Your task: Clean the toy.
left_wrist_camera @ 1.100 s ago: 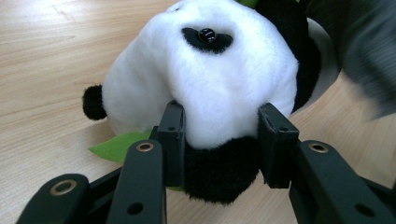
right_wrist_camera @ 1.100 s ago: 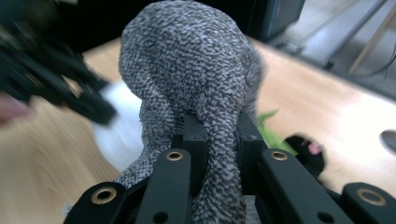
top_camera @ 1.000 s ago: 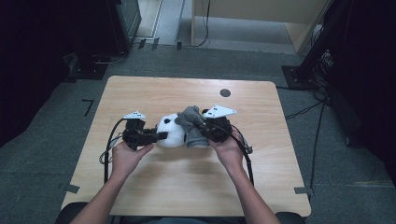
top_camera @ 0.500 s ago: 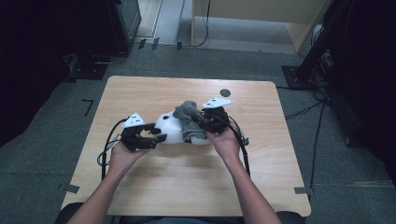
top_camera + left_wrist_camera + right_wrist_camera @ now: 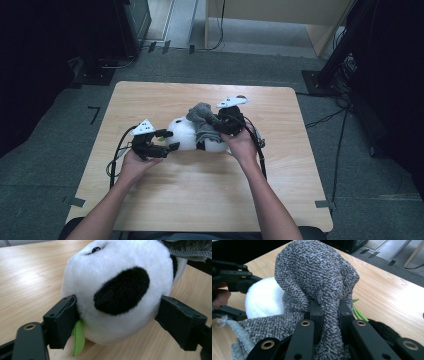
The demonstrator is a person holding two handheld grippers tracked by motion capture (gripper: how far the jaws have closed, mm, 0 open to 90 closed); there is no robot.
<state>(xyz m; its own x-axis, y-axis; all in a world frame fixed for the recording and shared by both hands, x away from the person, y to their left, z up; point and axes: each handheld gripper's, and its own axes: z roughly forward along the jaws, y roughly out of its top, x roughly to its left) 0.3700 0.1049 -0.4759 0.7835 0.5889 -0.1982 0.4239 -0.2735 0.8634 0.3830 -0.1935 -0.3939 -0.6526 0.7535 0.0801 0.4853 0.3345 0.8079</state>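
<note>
Light wooden bench on grey carpet, dark surroundings

The bench, pale wood with rounded corners, stands on a grey carpeted floor. Beyond its far edge sits a light wooden cabinet, with a cable hanging down in front of it. Dark equipment stands off the bench's far left corner, and a black stand off its far right corner. Strips of tape mark the floor left of the bench.

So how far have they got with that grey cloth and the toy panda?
Partly there. The grey cloth is draped over part of the panda but bunched up. The right gripper is shut on a fold of it. The left gripper has just been opening, its jaws either side of the panda's head. Much white plush is bare, so the job looks unfinished.
</note>
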